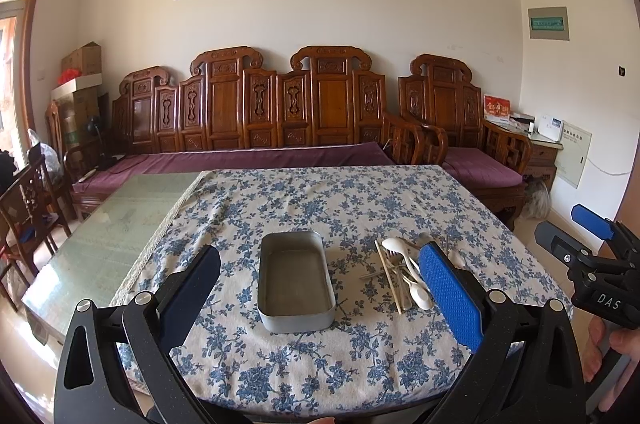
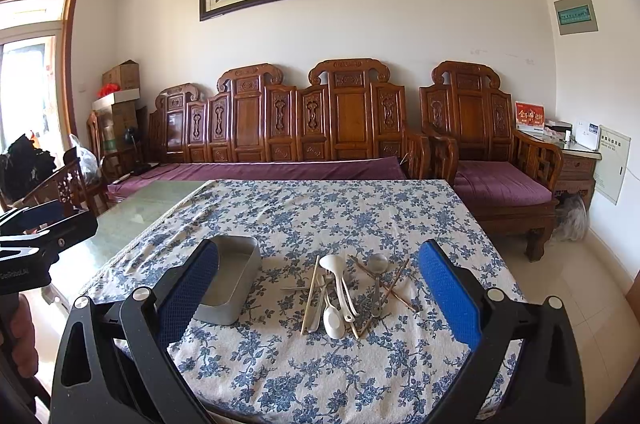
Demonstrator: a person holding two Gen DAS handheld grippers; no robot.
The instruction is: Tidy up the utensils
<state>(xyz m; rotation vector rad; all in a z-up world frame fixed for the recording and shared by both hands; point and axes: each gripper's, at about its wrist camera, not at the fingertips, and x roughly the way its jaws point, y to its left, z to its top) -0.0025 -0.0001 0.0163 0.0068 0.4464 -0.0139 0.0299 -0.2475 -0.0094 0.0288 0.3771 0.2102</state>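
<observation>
- So this looked like the very start of the job: nothing had been sorted yet, and both grippers were hanging back above the near edge of the worktop [image 1: 360, 376].
- The left gripper [image 1: 320, 288] had its fingers spread wide with nothing between them, lined up roughly over the metal tin [image 1: 296, 280].
- The right gripper [image 2: 320, 288] was the same deal, fingers released and empty, with the utensil pile [image 2: 344, 292] sitting framed between them further out.
- The tin itself was empty as far as I could see, just bare metal inside. It sat on the flowered cloth [image 2: 320, 376], just left of the pile and not touching it.
- The pile was a proper tangle: white plastic spoons [image 2: 334, 320], a metal spoon [image 2: 378, 264], chopsticks [image 2: 384, 284] crossed over each other, and what looked like a fork somewhere in there.
- My guess for the next move: the right gripper drops onto one piece lying on top, probably a white spoon, pinches the handle and carries it to the tin. The tricky bit would be not dragging the rest along.
</observation>
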